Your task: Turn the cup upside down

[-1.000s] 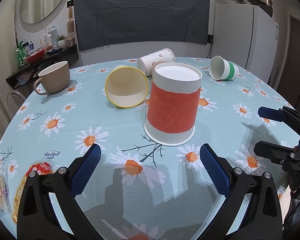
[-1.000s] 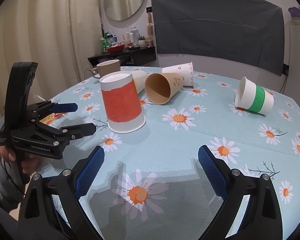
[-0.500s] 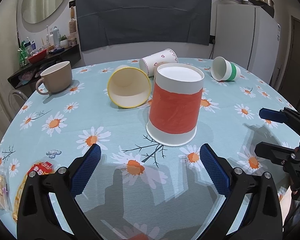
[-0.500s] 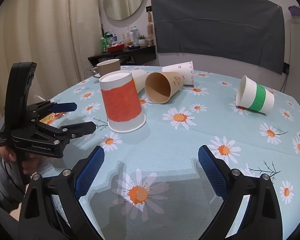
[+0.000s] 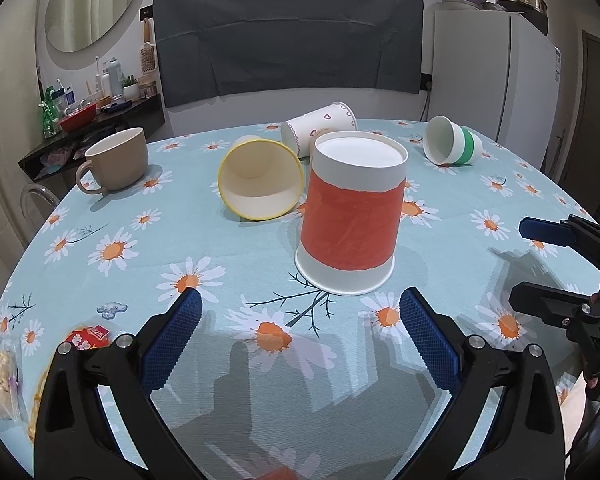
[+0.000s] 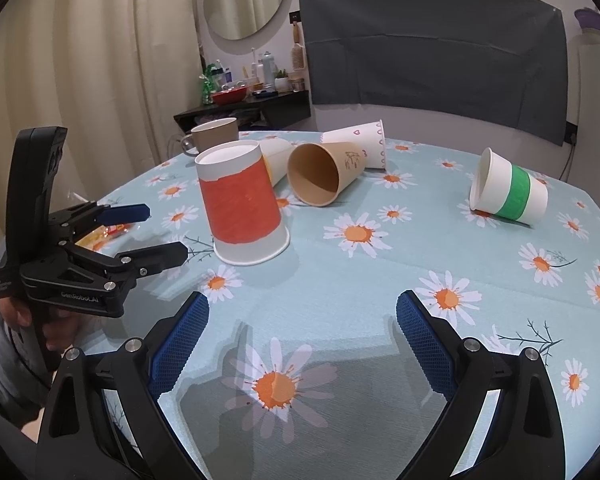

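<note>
A white paper cup with a red band (image 5: 353, 220) stands upside down, rim down, on the daisy tablecloth (image 5: 140, 248); it also shows in the right wrist view (image 6: 242, 208). My left gripper (image 5: 300, 336) is open and empty, a short way in front of this cup, not touching it. It also shows from the side in the right wrist view (image 6: 156, 232). My right gripper (image 6: 302, 344) is open and empty over bare cloth; in the left wrist view it sits at the right edge (image 5: 540, 264).
Lying on their sides are a yellow-rimmed cup (image 5: 260, 180), a heart-print cup (image 5: 320, 128), a brown cup (image 6: 324, 172) and a green-banded cup (image 6: 508, 188). A beige mug (image 5: 118, 164) stands upright far left. Snack packets (image 5: 4, 376) lie near the left edge.
The left gripper has drawn back slightly from the red-banded cup and shifted a little. The cup stays upside down. The right gripper has barely moved.
</note>
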